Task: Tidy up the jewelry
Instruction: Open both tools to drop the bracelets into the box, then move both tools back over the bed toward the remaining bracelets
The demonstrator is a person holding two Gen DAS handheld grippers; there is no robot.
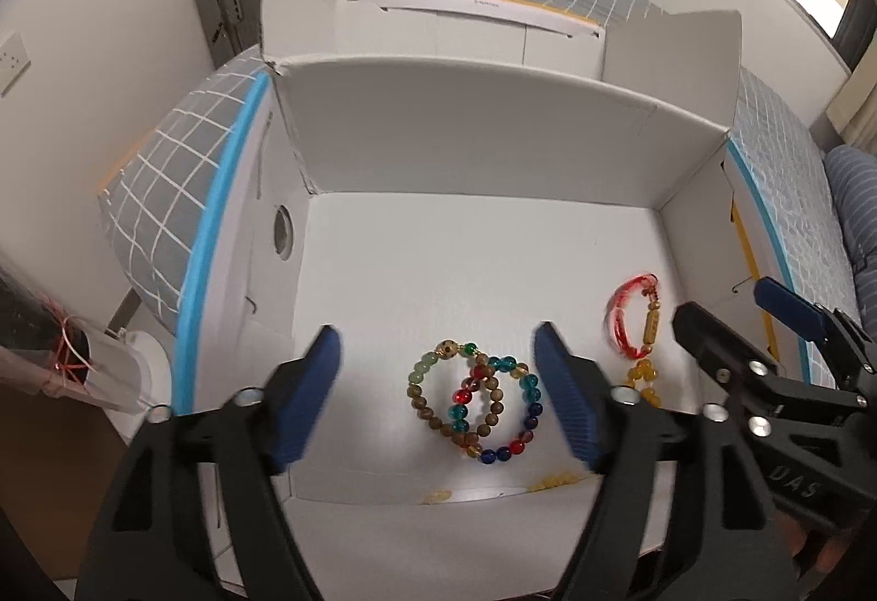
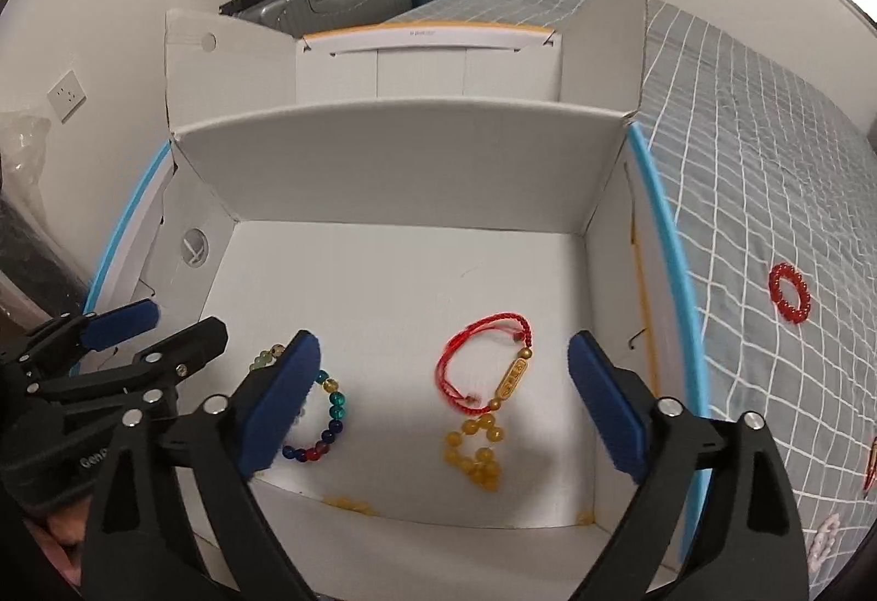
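White cardboard forms the open box [image 1: 471, 146] standing on the bed [image 2: 756, 195], and most of the jewelry already lies on its floor. Near the front wall, toward the left side, a wood-bead bracelet [image 1: 438, 398] and a multicoloured glass-bead bracelet [image 1: 512, 415] overlap; toward the right side a red cord bracelet [image 2: 482, 360] with a gold bar charm touches a strand of yellow beads [image 2: 477, 453]. One red bead bracelet [image 2: 789, 294] lies out on the bed, well apart from the box's right wall, so it looks like the next piece to gather. The left gripper [image 1: 438, 398] hovers spread wide and empty over the overlapped pair; the right gripper [image 2: 444, 404] hangs wide and empty over the cord bracelet. These pieces should be light, and limp rather than stiff; the round beads are likely slippery, so pinching across one side of a loop seems safest. The cord would probably give a surer hold than the charm.
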